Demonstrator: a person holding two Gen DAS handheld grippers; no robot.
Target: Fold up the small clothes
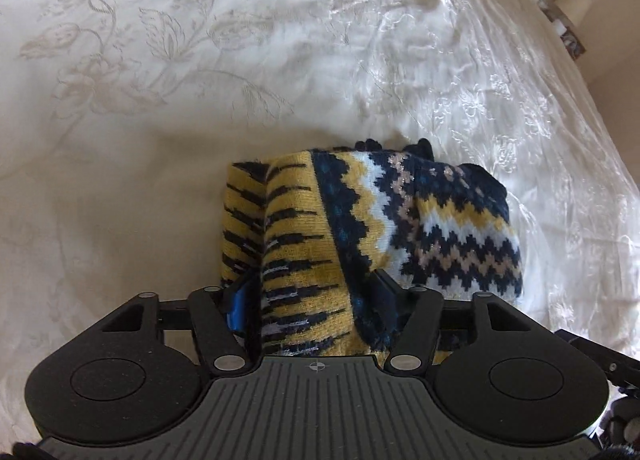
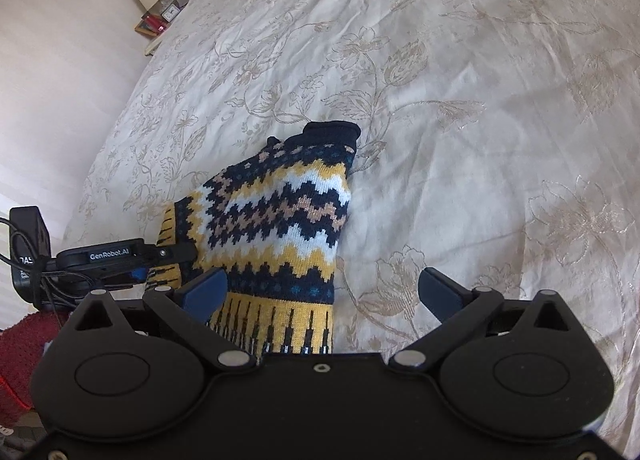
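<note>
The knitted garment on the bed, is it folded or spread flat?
Folded: the knitted garment is doubled over, its yellow layer pinched in the left gripper.

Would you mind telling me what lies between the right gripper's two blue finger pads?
Right wrist view: the yellow-and-navy zigzag knitted garment and bare cream embroidered bedspread; the pads don't press it.

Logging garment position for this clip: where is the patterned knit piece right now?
The knit piece lies on the floral bedspread, low and centre in both wrist views, bunched between the left claw's fingers and left of the open right claw.

Left tool [image 1: 310, 300] angled down, jaws clamped on knit fabric; right tool [image 2: 320, 292] angled down, jaws spread.
</note>
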